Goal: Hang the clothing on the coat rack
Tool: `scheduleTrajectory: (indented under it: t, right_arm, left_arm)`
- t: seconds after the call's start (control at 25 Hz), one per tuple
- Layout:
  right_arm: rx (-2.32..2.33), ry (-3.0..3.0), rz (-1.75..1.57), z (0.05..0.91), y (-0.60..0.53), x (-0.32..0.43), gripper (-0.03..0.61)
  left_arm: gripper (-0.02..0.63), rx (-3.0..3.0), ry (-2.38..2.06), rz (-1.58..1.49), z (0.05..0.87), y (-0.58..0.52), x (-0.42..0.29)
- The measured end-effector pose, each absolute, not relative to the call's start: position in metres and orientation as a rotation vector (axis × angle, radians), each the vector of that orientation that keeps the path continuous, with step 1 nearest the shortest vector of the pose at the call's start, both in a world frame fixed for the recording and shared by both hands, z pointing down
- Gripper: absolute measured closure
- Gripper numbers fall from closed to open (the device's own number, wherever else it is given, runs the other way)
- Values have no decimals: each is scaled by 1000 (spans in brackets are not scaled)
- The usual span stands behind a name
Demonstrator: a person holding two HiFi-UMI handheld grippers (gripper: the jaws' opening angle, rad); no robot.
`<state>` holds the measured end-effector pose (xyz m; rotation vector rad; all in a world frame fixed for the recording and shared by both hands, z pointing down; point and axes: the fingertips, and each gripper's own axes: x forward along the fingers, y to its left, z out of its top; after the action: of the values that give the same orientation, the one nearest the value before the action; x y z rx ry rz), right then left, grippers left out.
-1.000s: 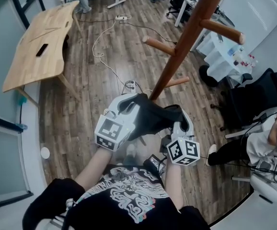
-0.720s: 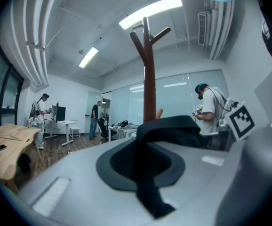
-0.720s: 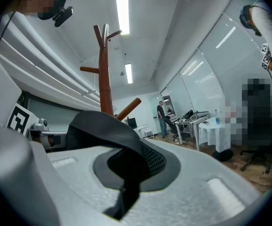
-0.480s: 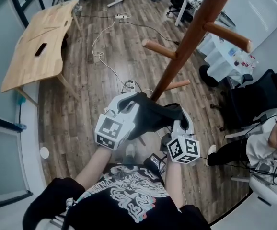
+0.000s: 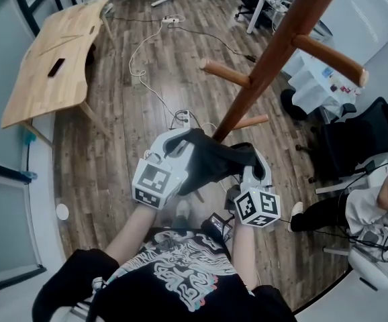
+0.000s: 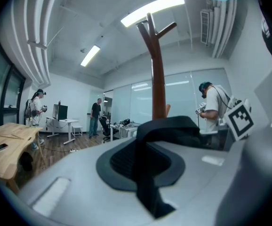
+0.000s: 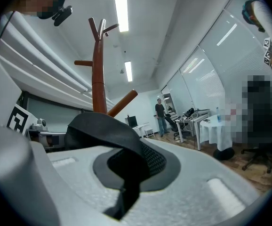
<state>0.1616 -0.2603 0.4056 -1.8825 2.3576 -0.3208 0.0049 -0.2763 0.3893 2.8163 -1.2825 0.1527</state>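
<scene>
Left gripper (image 5: 179, 146) and right gripper (image 5: 253, 165) each clamped on black garment (image 5: 214, 163). Garment spans crosswise just before coat rack (image 5: 264, 62); pegs above.

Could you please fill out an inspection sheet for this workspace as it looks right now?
Surface: wood floor; no worktop in use.
Job's things: black garment stretched between both grippers, with the coat rack straight ahead; not yet on a peg.
Clutter: dark flat object on the wooden table.
Grippers: left hand-held gripper and right hand-held gripper both shut on the garment.
Cables: white cable snaking across the floor.
Surroundings: black office chair and a seated person at right; other people far off.
</scene>
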Motion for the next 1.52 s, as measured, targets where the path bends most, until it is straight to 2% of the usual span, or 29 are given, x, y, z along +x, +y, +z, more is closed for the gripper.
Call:
scheduleTrajectory:
  t: [1.52]
  right_arm:
    - [-1873, 2430, -462, 450, -288, 162, 571]
  left_arm:
    - [598, 2774, -1252, 276, 427, -298, 11]
